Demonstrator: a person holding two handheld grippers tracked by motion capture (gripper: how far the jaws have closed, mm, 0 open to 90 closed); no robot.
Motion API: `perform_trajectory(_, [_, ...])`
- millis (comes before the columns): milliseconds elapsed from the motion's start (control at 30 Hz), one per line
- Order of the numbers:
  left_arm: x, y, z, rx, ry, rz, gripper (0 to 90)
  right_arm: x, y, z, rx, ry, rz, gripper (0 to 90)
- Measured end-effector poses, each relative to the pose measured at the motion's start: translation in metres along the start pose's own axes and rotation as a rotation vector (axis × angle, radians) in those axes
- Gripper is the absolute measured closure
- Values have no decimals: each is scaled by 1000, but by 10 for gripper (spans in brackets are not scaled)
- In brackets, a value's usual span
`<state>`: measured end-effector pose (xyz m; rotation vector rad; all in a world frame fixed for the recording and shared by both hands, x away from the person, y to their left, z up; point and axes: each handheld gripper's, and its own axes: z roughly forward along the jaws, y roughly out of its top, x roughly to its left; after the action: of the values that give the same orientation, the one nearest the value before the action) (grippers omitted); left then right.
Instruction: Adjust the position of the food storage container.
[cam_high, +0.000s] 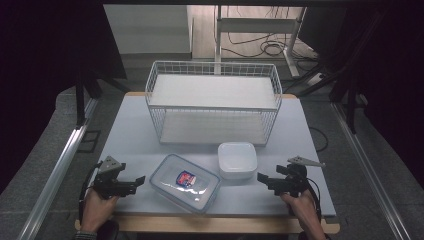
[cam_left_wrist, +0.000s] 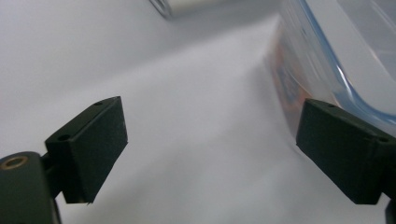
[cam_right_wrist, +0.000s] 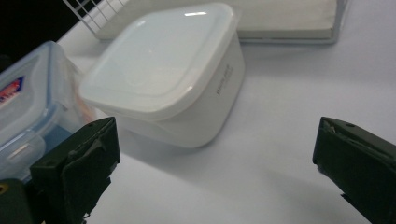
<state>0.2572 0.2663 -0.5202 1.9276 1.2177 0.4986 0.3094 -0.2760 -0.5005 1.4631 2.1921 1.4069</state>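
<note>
A clear lidded container (cam_high: 185, 183) with blue clips and a red-and-blue label lies near the table's front edge. A white square lidded tub (cam_high: 237, 160) stands just right of it. My left gripper (cam_high: 139, 181) is held low to the left of the clear container, open, jaws pointing at it; in the left gripper view the clear container (cam_left_wrist: 327, 56) rises at the right beside the right jaw. My right gripper (cam_high: 261, 178) sits to the right of the tub, open and empty. In the right gripper view the white tub (cam_right_wrist: 173, 70) stands ahead, with the clear container (cam_right_wrist: 32, 93) behind the left jaw.
A white wire basket (cam_high: 214, 100) with a pale liner stands at the back middle of the grey-white table (cam_high: 130, 130). Its wire edge (cam_right_wrist: 93, 14) shows behind the tub. Dark curtains, metal rails and floor cables surround the table.
</note>
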Motion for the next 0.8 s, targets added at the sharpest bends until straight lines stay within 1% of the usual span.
perform_trajectory(67, [1, -1, 0, -15, 18, 3, 77, 0, 0, 0, 17, -23, -16, 5])
perform_trajectory(100, [1, -1, 0, -15, 18, 3, 75, 0, 0, 0, 17, -23, -16, 5])
perform_trajectory(133, [4, -4, 2, -2, 21, -7, 71, 1, 0, -1, 28, -48, -32, 4])
perform_trajectory(167, [4, -4, 2, -2, 21, -7, 69, 1, 0, -1, 32, -50, -32, 5])
perform_trajectory(233, [5, -6, 6, 11, 17, -7, 67, 2, 0, -1, 38, -45, -30, 5])
perform_trajectory(300, [4, -5, 7, 12, 21, 3, 63, 3, 1, -1, 47, -36, -42, 5])
perform_trajectory(400, [2, -4, 7, 14, 21, 16, 62, 4, 1, -2, 59, -32, -43, 13])
perform_trajectory(467, [1, -4, 8, 19, 23, 16, 62, 5, 2, -2, 68, -27, -46, 20])
perform_trajectory(533, [1, -4, 9, 25, 30, 28, 62, 5, 2, -2, 72, -31, -50, 43])
perform_trajectory(600, [0, -4, 9, 23, 26, 29, 62, 7, 3, -1, 78, -40, -60, 73])
perform_trajectory(800, [0, -4, 9, 26, 24, 30, 61, 10, 8, -3, 74, -51, -91, 220])
